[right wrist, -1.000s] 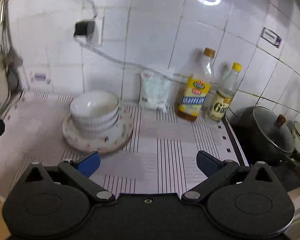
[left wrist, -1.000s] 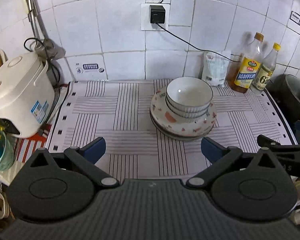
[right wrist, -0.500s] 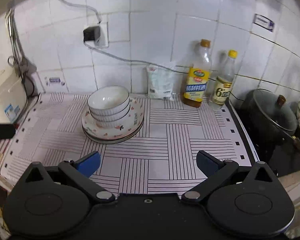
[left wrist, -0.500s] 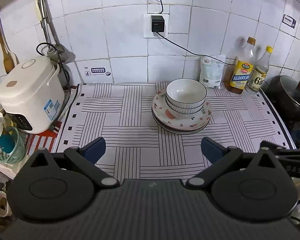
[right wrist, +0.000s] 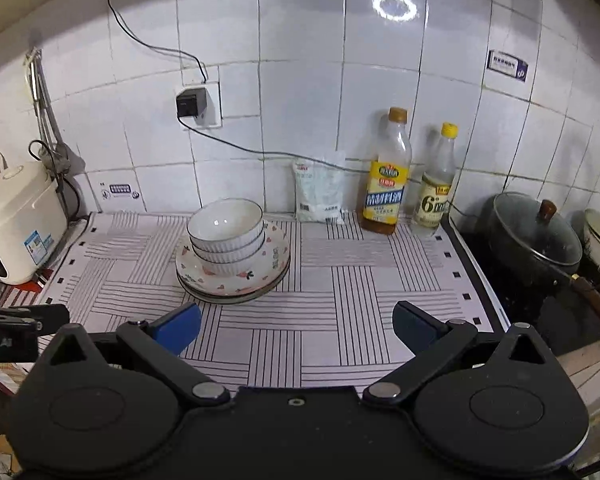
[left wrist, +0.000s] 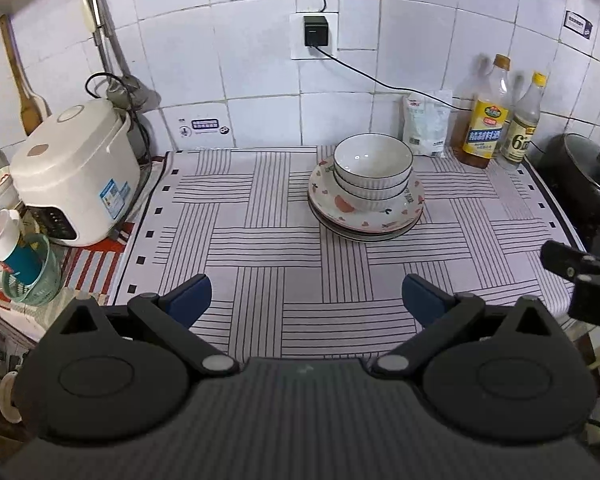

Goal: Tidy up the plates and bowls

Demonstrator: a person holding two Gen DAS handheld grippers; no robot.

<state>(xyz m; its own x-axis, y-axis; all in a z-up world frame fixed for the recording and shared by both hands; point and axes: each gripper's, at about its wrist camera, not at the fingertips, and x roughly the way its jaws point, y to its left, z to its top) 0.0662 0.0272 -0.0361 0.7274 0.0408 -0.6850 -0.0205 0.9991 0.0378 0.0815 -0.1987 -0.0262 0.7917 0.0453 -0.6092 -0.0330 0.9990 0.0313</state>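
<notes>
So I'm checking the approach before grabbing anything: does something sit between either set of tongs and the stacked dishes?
Nothing visible does. Only bare striped mat lies between the open left tongs, the open right tongs and the bowls stacked on plates.

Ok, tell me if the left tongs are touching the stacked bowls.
Apart. The left wrist view shows bare striped cloth between the open left tongs and the stacked bowls.

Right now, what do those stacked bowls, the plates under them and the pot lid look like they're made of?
Bowls: probably glazed ceramic; glossy white with ribbed sides and a dark rim.
Plates: likely glazed ceramic too; shiny, with printed hearts and fruit.
Pot lid: seemingly glass; see-through and reflective, with a brown knob, perhaps wood.
</notes>
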